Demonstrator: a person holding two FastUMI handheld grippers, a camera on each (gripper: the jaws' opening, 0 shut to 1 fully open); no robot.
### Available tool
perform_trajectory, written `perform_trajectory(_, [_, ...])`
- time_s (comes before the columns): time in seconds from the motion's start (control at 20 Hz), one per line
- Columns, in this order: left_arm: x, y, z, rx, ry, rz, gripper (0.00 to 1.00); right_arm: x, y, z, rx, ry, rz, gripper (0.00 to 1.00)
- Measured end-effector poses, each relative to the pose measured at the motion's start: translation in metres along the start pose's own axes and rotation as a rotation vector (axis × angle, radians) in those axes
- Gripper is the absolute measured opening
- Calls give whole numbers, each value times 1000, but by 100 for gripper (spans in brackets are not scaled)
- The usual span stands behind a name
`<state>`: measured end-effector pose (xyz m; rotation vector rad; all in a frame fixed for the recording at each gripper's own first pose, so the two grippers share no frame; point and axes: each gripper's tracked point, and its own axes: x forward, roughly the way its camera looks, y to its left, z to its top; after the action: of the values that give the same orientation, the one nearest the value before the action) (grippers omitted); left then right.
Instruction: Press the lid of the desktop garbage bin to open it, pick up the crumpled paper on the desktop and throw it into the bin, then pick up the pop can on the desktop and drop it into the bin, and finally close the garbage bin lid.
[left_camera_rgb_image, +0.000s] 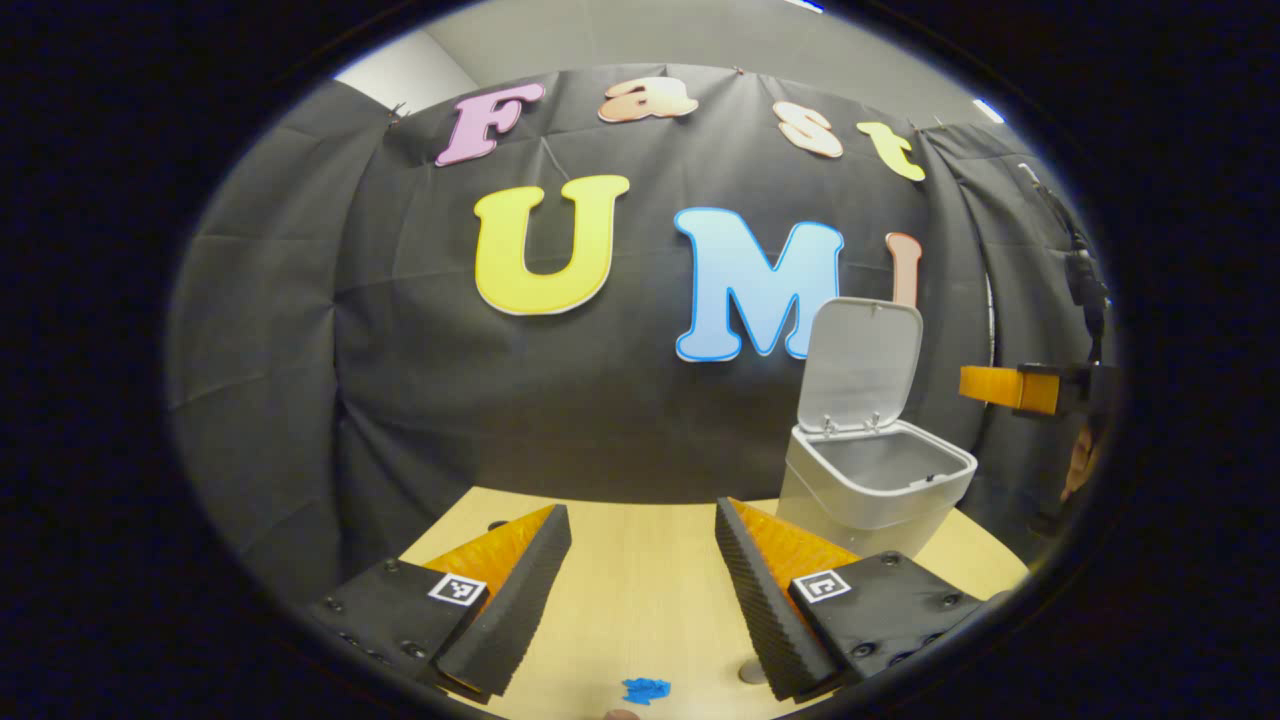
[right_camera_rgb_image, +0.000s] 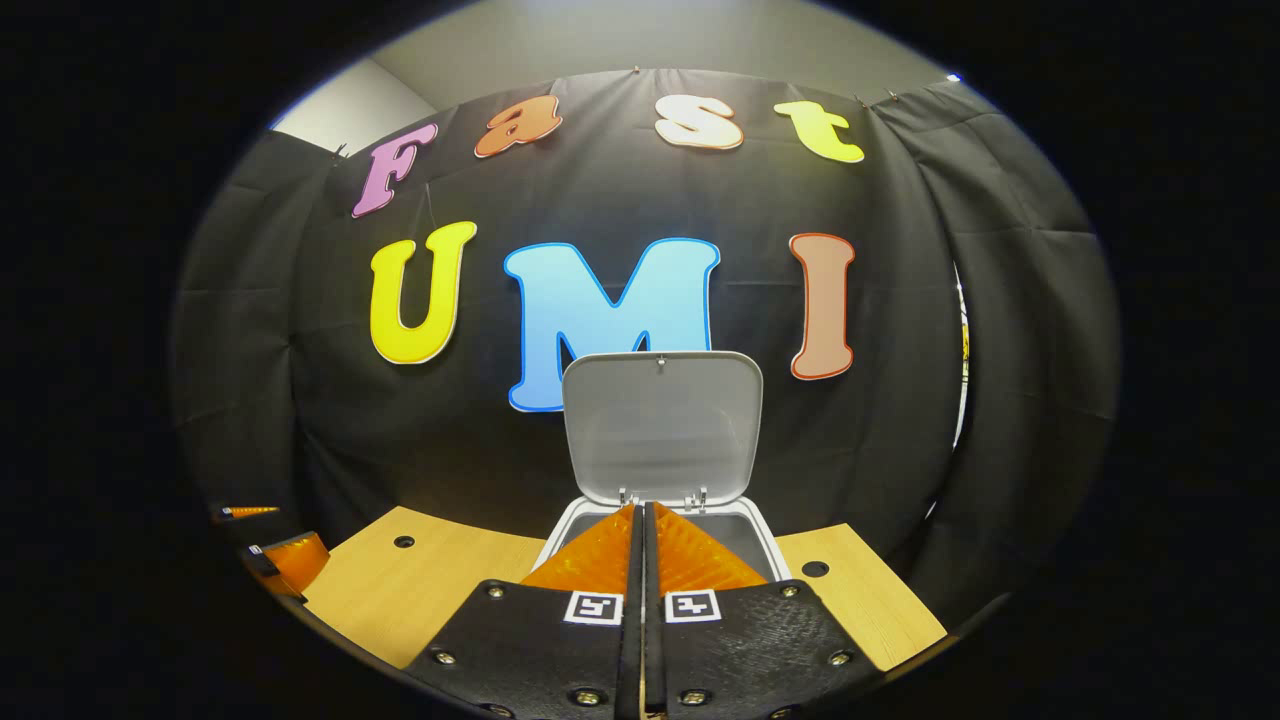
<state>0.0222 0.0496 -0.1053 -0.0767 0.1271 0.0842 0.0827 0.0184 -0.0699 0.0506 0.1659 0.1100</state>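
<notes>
The white desktop bin (left_camera_rgb_image: 868, 492) stands at the right of the wooden table (left_camera_rgb_image: 640, 590), its lid (left_camera_rgb_image: 862, 365) swung up and open. My left gripper (left_camera_rgb_image: 640, 510) hovers open over the table to the left of the bin, nothing between its fingers. In the right gripper view the bin's rim (right_camera_rgb_image: 768, 545) lies directly under my right gripper (right_camera_rgb_image: 640, 506), whose fingers are shut against each other above the opening. The lid (right_camera_rgb_image: 660, 425) stands upright behind them. The right gripper (left_camera_rgb_image: 1010, 388) also shows at the far right of the left gripper view, above bin height.
A small blue scrap (left_camera_rgb_image: 645, 690) lies on the table near the front edge, below my left gripper. Round holes (right_camera_rgb_image: 404, 541) mark the tabletop (right_camera_rgb_image: 430, 590) on both sides of the bin. Black cloth walls close the back and sides. The left gripper (right_camera_rgb_image: 285, 555) sits low at the left.
</notes>
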Motion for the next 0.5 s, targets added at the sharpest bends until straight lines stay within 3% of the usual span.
perform_trajectory(0.5, [-2, 6, -133, 33, 226, -30, 96, -8, -2, -16, -27, 51, -13, 1])
